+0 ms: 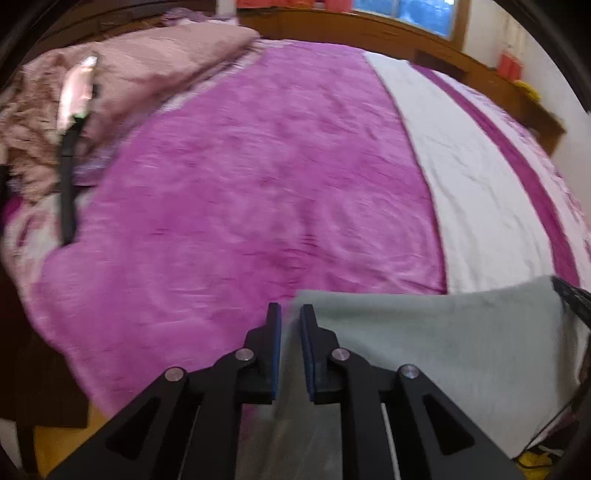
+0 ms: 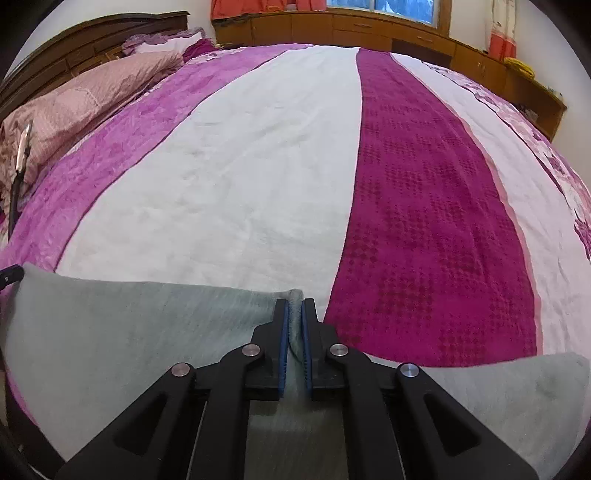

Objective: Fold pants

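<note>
The pants are pale grey-green soft fabric, held up over the near edge of the bed. In the left wrist view my left gripper is shut on the fabric's left corner, the cloth stretching away to the right. In the right wrist view my right gripper is shut on a bunched fold of the same pants, which spread to the left and also hang at the lower right. The other gripper's black tip shows at the fabric's far left corner.
The bed carries a magenta, white and dark pink striped blanket. Pink pillows lie at the head on the left, with a phone on a black holder. Wooden cabinets line the far wall.
</note>
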A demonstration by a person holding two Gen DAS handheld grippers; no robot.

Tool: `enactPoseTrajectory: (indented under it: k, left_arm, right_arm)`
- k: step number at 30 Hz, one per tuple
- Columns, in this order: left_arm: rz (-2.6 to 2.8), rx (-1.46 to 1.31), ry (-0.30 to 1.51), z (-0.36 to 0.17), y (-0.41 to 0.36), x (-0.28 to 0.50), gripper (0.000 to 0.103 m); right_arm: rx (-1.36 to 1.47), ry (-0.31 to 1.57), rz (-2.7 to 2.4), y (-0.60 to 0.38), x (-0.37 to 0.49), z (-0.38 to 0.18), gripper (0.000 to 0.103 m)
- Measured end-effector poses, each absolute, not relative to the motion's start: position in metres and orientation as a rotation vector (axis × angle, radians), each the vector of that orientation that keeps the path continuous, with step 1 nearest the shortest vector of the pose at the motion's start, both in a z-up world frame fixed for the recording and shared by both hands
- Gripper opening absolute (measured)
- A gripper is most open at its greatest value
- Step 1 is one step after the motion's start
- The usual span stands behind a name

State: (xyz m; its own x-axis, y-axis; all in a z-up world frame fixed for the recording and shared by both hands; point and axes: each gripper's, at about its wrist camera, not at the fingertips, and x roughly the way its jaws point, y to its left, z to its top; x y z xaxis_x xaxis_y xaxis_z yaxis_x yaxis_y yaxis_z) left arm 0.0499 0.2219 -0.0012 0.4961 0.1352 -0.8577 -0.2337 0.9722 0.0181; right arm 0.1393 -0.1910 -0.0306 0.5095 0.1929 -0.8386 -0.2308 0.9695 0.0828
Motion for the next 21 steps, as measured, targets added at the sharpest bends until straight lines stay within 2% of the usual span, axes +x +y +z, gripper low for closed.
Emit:
enactPoseTrajectory:
  k: [6, 8, 10, 21]
  left_arm:
    - [0.197, -0.173, 1.009, 0.019, 0.226, 0.010, 0.015]
    - [0.195, -0.206, 1.006, 0.021, 0.226, -0.004, 0.020]
    - [0.216, -0.228, 0.995, 0.020, 0.223, -0.016, 0.033]
    - [0.174, -0.363, 1.009, -0.003, 0.220, -0.045, 0.033]
  right_arm:
    - [0.032, 0.994, 0.259, -0.194, 0.118, -0.005, 0.001]
    - [0.049, 0.996, 0.278, -0.194, 0.106, 0.003, 0.006]
    - [0.061, 1.000, 0.290, -0.193, 0.097, 0.007, 0.009]
    - [0.105, 1.140, 0.405, -0.167, 0.065, -0.015, 0.010]
